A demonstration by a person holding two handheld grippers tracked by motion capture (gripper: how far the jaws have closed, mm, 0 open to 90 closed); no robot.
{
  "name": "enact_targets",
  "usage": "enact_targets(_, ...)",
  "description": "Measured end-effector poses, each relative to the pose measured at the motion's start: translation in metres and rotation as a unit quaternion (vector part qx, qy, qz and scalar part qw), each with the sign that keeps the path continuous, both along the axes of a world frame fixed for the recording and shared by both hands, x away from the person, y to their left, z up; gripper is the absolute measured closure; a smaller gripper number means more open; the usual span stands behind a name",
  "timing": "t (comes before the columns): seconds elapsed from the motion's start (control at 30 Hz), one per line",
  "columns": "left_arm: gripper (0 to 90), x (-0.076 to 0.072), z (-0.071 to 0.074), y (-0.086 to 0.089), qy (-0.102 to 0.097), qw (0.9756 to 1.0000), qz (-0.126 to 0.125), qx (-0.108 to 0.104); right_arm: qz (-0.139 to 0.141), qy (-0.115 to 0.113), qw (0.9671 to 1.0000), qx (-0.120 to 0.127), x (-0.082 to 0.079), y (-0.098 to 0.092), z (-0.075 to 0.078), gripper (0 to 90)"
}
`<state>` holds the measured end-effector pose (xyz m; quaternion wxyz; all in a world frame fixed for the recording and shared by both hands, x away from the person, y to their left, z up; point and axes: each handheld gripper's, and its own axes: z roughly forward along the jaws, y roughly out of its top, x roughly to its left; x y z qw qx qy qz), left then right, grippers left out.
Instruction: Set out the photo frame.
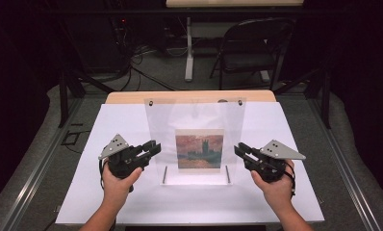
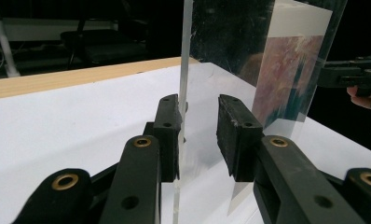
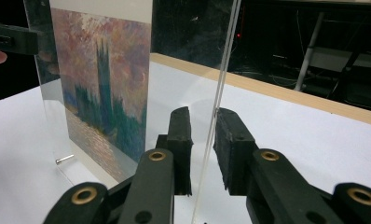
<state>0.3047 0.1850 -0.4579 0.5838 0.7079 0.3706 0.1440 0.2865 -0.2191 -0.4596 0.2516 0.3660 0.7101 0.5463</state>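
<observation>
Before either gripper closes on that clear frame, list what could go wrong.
1. The left gripper has the clear frame's edge close against one pad, with a gap at the other. Closing might push the upright panel sideways and tilt it.
2. The right gripper straddles the opposite edge; smooth plastic may slip between the pads.
3. The frame seems to stand on thin metal pins; uneven squeezing or lifting could topple it, along with the painting.

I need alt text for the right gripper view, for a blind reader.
Open black tongs straddle the thin edge of an upright clear acrylic frame on a white table. The frame holds a painted print of dark towers under a pink sky.
</observation>
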Motion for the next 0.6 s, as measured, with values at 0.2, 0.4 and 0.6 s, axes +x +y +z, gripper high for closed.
enact_targets(0.2, 70.0, 0.0, 0.0021, 0.0, 0.005, 1.0, -0.001, 0.004, 0.001, 0.0, 1.0, -0.006, 0.0006, -0.0001, 0.0012, 76.6)
enact_targets(0.4, 69.9, -0.0005, 0.0036, -0.0003, 0.005, 0.9999, -0.001, 0.011, -0.001, 0.004, 1.0, -0.005, -0.0001, 0.001, 0.0023, 76.0)
enact_targets(0.6, 70.2, -0.0016, 0.006, 0.0037, 0.006, 0.9999, 0.0, 0.011, 0.003, 0.001, 1.0, -0.005, -0.0001, -0.0007, 0.0023, 74.0)
